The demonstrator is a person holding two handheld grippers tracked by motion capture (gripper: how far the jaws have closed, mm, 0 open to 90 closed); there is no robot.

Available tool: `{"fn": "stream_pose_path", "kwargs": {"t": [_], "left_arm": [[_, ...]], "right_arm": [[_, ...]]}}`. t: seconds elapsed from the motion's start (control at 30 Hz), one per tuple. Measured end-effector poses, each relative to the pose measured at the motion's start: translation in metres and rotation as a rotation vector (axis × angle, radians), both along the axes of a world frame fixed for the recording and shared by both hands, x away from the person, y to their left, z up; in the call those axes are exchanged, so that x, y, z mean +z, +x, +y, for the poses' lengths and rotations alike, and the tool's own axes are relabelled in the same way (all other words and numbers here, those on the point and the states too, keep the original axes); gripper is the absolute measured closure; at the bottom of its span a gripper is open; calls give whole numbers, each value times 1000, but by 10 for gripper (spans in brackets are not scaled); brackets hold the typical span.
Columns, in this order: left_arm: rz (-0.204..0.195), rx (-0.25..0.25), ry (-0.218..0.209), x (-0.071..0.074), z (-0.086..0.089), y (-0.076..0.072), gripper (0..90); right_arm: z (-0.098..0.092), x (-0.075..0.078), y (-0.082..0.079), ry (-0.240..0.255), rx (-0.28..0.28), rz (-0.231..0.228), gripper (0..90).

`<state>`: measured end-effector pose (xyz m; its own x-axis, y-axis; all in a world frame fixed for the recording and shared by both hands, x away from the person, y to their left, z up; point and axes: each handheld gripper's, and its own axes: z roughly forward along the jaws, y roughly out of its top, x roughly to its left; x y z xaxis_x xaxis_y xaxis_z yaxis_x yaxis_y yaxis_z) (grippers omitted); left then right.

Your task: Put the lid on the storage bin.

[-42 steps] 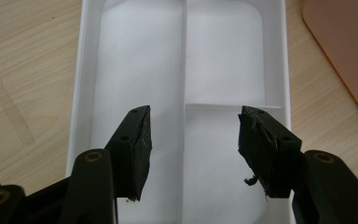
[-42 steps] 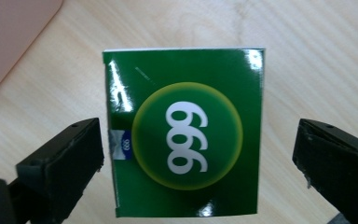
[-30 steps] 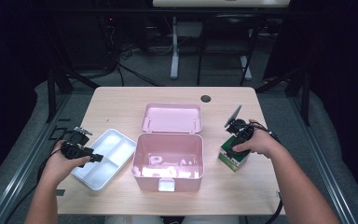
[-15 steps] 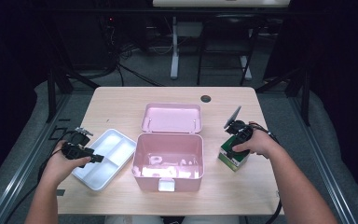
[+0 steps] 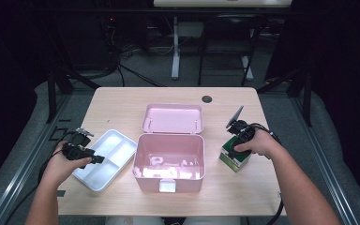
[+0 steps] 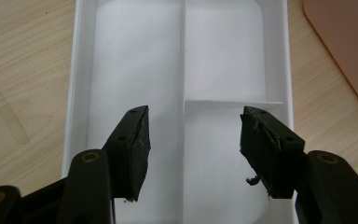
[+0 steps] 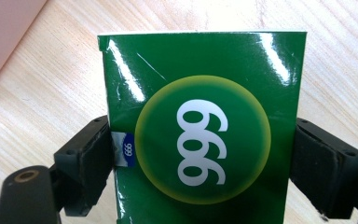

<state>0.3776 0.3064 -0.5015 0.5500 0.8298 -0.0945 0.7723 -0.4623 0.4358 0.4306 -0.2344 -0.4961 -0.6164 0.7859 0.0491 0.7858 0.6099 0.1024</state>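
Green carton (image 7: 205, 140) printed with "999" is what we are handling, yet we read the surface (image 5: 122, 101) from the left. Our left tool (image 5: 96, 159) hovers over the near end of the white divided tray (image 5: 122, 140); in the left gripper view its jaws stand apart with nothing between them, straddling the tray's (image 6: 279, 56) long middle wall above its compartments. Just right of the tray sits the pink storage box (image 5: 168, 161), open, with small pale items lying on its floor that we cannot make out. Its lid (image 5: 172, 118) lies back flat on the surface behind it. Well apart, near the surface's far edge, we see a dark round cable hole (image 5: 207, 99). Right of the box, near the surface's right edge, the green carton (image 5: 234, 159) rests on the surface under our right tool (image 5: 236, 149). In the right gripper view the jaws flank its two sides, having just been closing, and the pads (image 7: 91, 163) now meet the carton.
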Motion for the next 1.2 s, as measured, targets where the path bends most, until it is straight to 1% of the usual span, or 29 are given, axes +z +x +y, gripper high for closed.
{"fn": "stream_pose_path", "kwargs": {"t": [0.13,0.3,0.47,0.53,0.63,0.73,0.87,1.0,1.1,1.2], "left_arm": [[-1,1,-2,0,0,0,426],[4,3,-3,0,1,0,423],[-1,2,-3,0,2,0,422],[-1,3,-3,0,2,0,422],[1,3,-3,-1,2,0,422],[3,1,-3,-1,2,0,422],[4,0,-3,-2,2,0,421],[5,-2,-2,-2,2,0,420],[6,-1,-2,-2,2,0,420],[7,-1,-2,-3,2,0,420]], "right_arm": [[0,1,1,-14,7,5,150],[0,1,0,-6,12,5,151],[0,5,-1,-7,25,8,152],[1,7,-2,-11,28,18,152],[2,10,-2,-13,38,12,152],[3,12,-3,-8,43,15,152],[5,16,-3,-13,56,10,152],[6,20,-4,-18,66,7,152],[8,24,-5,-18,60,10,153],[8,28,-6,-17,74,6,153]]}}
